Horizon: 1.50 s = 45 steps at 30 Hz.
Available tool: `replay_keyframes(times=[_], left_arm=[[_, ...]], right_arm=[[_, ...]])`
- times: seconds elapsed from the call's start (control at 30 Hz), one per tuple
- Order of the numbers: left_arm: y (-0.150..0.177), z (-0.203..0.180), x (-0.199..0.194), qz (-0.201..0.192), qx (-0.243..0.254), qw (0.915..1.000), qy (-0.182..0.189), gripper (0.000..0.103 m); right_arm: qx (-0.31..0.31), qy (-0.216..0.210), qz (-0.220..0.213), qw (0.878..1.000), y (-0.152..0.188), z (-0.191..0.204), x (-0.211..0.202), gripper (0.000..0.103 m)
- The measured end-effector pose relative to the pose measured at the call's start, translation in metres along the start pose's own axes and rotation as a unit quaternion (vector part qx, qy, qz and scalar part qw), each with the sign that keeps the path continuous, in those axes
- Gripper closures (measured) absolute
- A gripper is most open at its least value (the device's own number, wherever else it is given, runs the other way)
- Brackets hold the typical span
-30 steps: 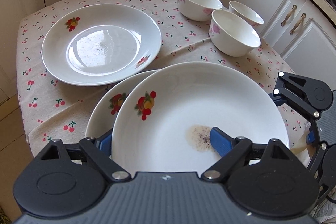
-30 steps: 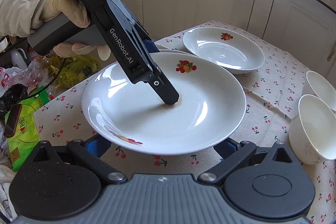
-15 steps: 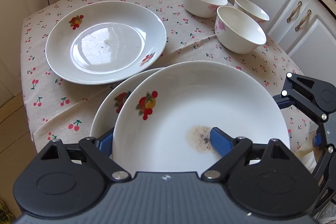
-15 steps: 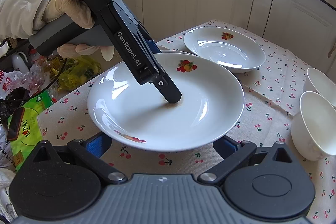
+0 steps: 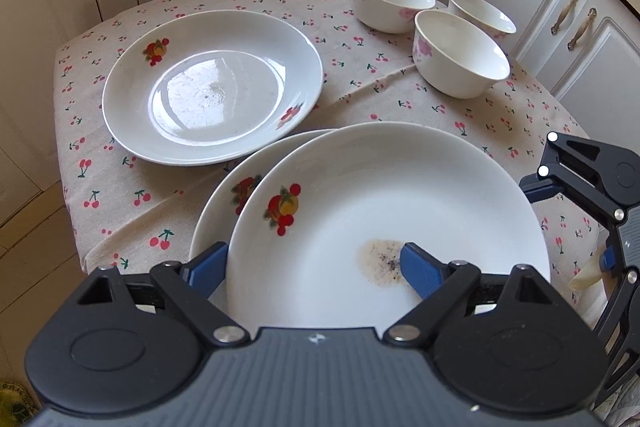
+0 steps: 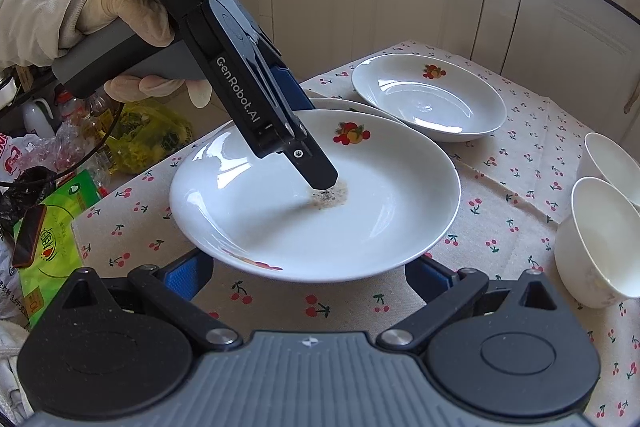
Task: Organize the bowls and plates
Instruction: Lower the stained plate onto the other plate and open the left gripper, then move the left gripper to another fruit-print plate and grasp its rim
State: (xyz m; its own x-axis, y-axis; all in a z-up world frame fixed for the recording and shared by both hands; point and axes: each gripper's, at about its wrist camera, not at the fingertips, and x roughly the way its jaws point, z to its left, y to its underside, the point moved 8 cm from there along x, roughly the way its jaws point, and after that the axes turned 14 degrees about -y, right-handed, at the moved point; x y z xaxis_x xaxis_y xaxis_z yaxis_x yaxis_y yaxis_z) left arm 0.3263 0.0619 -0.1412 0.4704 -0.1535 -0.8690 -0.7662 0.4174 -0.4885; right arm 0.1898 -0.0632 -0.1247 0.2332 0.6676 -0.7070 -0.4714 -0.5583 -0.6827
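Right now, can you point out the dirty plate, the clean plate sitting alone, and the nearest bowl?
dirty plate (image 6: pixel 400 211), right wrist view, bare inner slope.
clean plate sitting alone (image 5: pixel 216 95), left wrist view, shiny centre.
nearest bowl (image 5: pixel 460 61), left wrist view, inside wall.

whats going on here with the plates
A person with a gripper in each hand is sorting dishes. The left gripper straddles the rim of the stained top plate, one finger inside, apparently gripping it above a second plate. The right gripper sits open at its near edge. A third plate and three bowls sit apart.
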Motion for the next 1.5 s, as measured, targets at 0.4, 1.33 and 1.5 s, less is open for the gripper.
replay_keyframes(times=[0.4, 1.33, 1.5], left_arm=[[0.004, 0.004, -0.005, -0.012, -0.008, 0.9998, -0.011, 0.012], [-0.007, 0.035, -0.053, -0.131, -0.075, 0.9855, -0.077, 0.002], [-0.021, 0.043, -0.047, -0.142, -0.081, 0.9833, -0.08, 0.001]], right_arm=[[-0.009, 0.013, 0.008, 1.0, 0.001, 0.004, 0.002, 0.0], [-0.023, 0.079, -0.054, 0.995, -0.015, -0.017, -0.057, 0.0], [-0.031, 0.084, -0.061, 0.994, -0.033, -0.038, -0.058, 0.0]])
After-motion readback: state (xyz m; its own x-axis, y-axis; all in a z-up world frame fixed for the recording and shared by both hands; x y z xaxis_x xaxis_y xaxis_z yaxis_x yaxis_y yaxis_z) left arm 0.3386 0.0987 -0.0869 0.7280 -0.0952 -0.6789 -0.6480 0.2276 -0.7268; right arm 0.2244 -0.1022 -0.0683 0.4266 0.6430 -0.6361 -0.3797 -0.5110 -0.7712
